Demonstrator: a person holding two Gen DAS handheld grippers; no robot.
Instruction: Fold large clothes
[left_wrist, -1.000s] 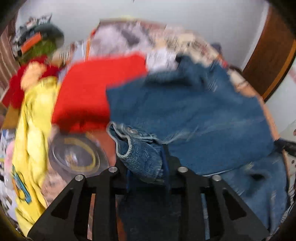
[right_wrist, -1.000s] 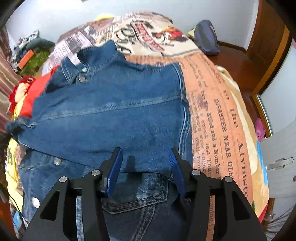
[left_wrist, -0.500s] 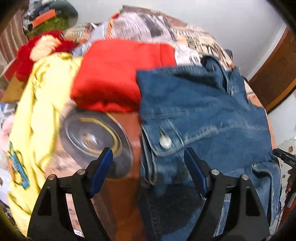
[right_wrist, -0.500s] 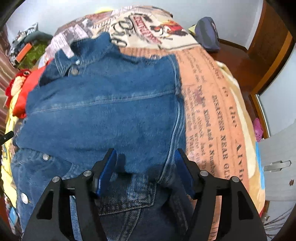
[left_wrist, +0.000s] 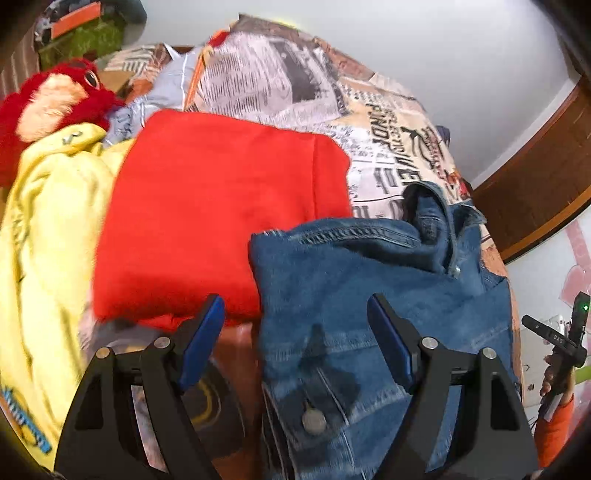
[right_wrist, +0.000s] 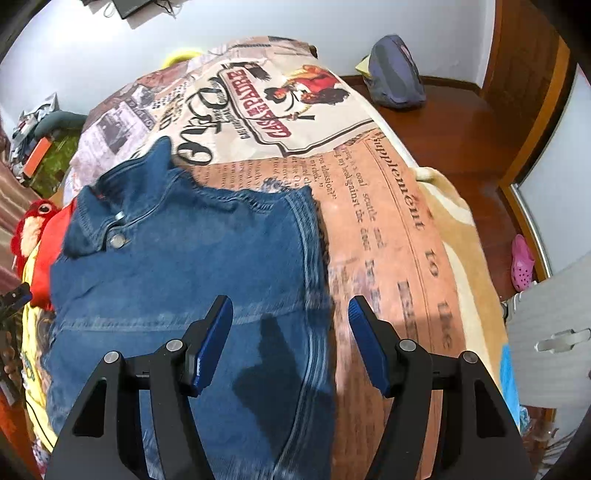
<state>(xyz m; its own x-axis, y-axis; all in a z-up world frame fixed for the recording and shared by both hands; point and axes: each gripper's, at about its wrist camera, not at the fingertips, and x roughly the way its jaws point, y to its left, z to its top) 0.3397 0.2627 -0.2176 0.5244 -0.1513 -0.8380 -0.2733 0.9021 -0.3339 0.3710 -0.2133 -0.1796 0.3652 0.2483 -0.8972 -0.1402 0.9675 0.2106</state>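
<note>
Now both grippers, left gripper (left_wrist: 295, 332) and right gripper (right_wrist: 291, 325), are hovering spread and empty over the denim jacket (right_wrist: 192, 258), whose folded panel is probably risking springing back.

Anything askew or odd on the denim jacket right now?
Mostly tidy. The denim jacket lies folded flat on the bedspread, but its collar is rumpled and stands up. Its left edge laps onto the folded red garment.
</note>
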